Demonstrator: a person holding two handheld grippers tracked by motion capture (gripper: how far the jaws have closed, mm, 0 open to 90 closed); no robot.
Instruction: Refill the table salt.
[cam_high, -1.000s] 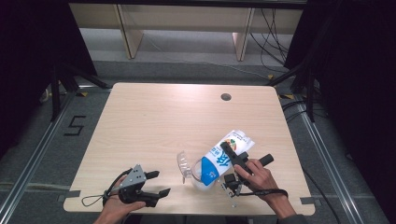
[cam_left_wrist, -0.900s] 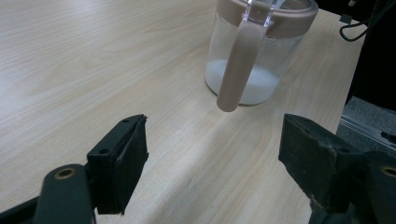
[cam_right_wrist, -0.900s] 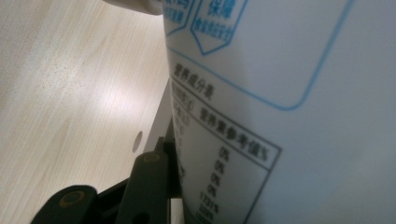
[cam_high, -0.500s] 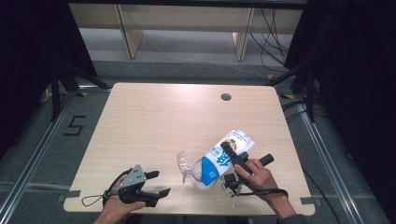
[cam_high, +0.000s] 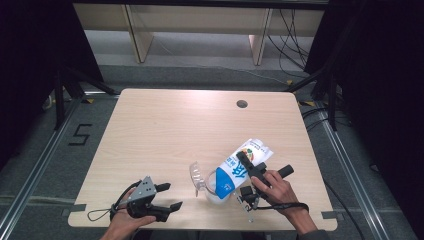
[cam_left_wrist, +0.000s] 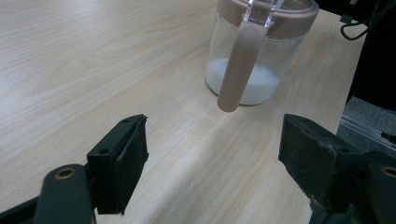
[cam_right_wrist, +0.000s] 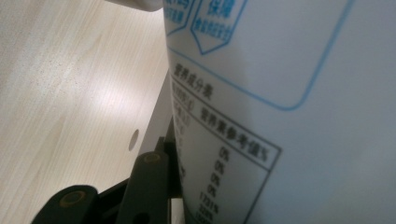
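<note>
My right gripper (cam_high: 246, 164) is shut on a white and blue printed bag (cam_high: 229, 172), held tilted with its lower end over a clear jar (cam_high: 214, 191) near the table's front edge. In the right gripper view the bag (cam_right_wrist: 280, 93) lies against one black finger (cam_right_wrist: 150, 184); the other is hidden behind it. The jar (cam_left_wrist: 254, 56) has a pinkish rim and hanging strap and holds white powder at its bottom. Its clear lid (cam_high: 194, 175) stands flipped open to the left. My left gripper (cam_high: 171, 196) rests open on the table at the front left, its jaws (cam_left_wrist: 215, 158) pointing at the jar from a short way off.
The light wooden table (cam_high: 165, 130) has a round cable hole (cam_high: 242, 104) at the back right. Its front edge runs just below both hands. Metal rails and cables lie on the floor around it.
</note>
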